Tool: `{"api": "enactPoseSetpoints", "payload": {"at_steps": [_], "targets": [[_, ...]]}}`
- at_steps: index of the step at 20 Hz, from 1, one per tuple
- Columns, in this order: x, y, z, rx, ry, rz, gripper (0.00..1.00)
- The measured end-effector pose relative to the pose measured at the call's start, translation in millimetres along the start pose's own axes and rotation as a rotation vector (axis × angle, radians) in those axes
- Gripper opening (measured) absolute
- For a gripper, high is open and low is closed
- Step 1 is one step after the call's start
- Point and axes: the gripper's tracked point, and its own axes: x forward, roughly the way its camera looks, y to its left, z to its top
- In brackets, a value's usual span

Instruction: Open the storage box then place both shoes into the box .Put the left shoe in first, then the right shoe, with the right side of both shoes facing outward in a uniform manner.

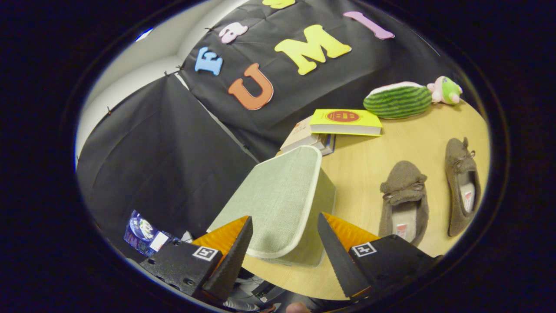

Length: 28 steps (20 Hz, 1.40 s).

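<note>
Green fabric storage box (282, 200), lid closed, sits just ahead of the gripper (284, 250); its near lid corner pokes into the gap between the fingers. Fingers spread wide, gripping nothing. Lid's long edge runs away from the jaws, so the corner looks like the lift point. Beyond the box, off to its right on the table (360, 161): two brown shoes (404, 202), side by side, toes pointing away.

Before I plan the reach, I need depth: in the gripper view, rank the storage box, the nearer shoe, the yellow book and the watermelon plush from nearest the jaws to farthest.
The gripper is open.
1. Storage box: lid corner between the jaws.
2. Nearer shoe: on the table beside the box.
3. Yellow book: beyond the box, on a stack.
4. Watermelon plush: behind the book, by the cloth wall.
</note>
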Motion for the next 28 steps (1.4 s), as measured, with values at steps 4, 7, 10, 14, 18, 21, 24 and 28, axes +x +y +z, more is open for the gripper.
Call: {"api": "enactPoseSetpoints", "payload": {"at_steps": [4, 7, 10, 14, 18, 21, 24, 28], "targets": [[3.6, 0.2, -8.1, 0.117, 0.045, 0.061, 0.93], [14.0, 9.0, -12.4, 0.243, 0.080, 0.141, 0.91], [14.5, 14.6, -14.3, 0.332, 0.103, 0.181, 0.83], [4.7, 13.1, 3.5, 0.307, 0.038, 0.161, 0.60], [2.9, 24.1, 11.4, 0.266, 0.006, 0.136, 0.20], [-3.2, 44.1, 22.6, 0.275, -0.017, 0.167, 0.07], [-5.4, 74.9, 36.5, 0.280, -0.041, 0.206, 0.06], [1.7, 134.8, 48.0, 0.202, -0.051, 0.254, 0.06]]}}
